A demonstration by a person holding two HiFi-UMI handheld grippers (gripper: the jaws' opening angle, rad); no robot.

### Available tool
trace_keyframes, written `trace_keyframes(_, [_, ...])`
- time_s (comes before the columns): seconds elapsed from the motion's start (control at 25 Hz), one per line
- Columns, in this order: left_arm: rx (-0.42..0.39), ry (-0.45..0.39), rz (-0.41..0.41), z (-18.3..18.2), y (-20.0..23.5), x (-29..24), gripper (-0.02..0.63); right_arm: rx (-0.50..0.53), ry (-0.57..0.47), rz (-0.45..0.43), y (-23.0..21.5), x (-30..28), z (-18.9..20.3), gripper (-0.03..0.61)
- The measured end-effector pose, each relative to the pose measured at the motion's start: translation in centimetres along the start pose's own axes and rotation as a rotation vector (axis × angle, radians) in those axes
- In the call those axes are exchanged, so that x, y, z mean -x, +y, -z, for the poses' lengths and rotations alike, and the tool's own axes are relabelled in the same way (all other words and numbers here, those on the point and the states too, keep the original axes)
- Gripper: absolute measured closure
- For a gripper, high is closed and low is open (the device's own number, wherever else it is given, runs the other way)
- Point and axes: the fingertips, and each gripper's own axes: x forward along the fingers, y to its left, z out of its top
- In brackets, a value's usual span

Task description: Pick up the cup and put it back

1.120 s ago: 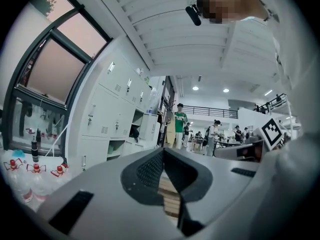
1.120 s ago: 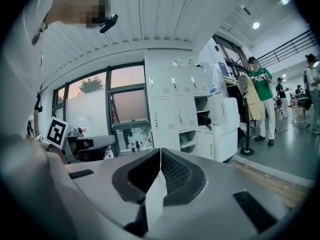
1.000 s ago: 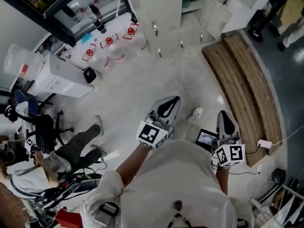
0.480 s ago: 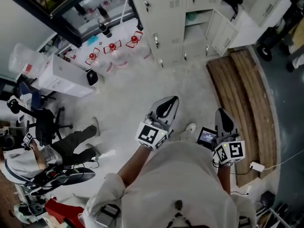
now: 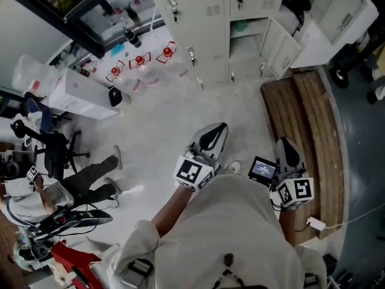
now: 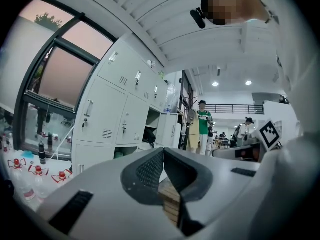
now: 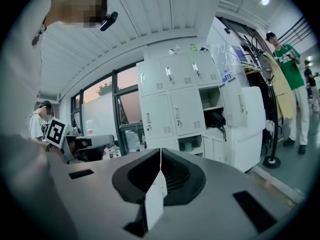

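Observation:
I see no cup for certain. A pale green thing (image 5: 243,26) sits in an open compartment of the white lockers (image 5: 204,17); the same green thing (image 7: 189,145) shows low in the right gripper view, too small to name. My left gripper (image 5: 214,130) is held in front of my body, jaws shut and empty, pointing towards the lockers. The left gripper (image 6: 163,152) shows both jaws meeting in its own view. My right gripper (image 5: 284,144) is beside it, also shut on nothing; the right gripper (image 7: 160,152) faces the lockers.
A wooden pallet (image 5: 307,119) lies on the floor at the right. Red-capped water bottles (image 5: 139,60) stand by the lockers' left. A seated person (image 5: 36,200) and an office chair (image 5: 51,146) are at the left. A standing person (image 7: 287,84) is near a rack.
The lockers have come nearer and slid down in the head view as I step towards them. Both grippers stay shut and held in front of me.

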Motion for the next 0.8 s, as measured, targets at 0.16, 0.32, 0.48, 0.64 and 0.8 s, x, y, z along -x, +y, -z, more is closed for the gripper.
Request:
trace_keyframes(0.16, [0.006,0.004,-0.026,0.0,1.6,-2.4,0.604,0.004,0.018,-0.016,-1.8,-2.3,-0.2,0.552])
trace_keyframes(0.32, [0.017,0.014,-0.036,0.6,3.7,-5.0,0.605,0.004,0.025,-0.030,-3.1,-5.3,-0.4,0.552])
trace_keyframes(0.48, [0.034,0.025,-0.035,1.1,5.8,-9.1,0.604,0.024,0.043,-0.035,-5.0,-8.7,-0.9,0.552])
trace_keyframes(0.64, [0.058,0.010,-0.028,0.7,7.9,-13.8,0.604,0.046,0.076,-0.053,-7.4,-12.4,-2.3,0.552])
trace_keyframes(0.8, [0.073,-0.001,-0.023,0.3,10.3,-18.5,0.604,0.076,0.068,-0.046,-9.9,-16.2,-4.8,0.552])
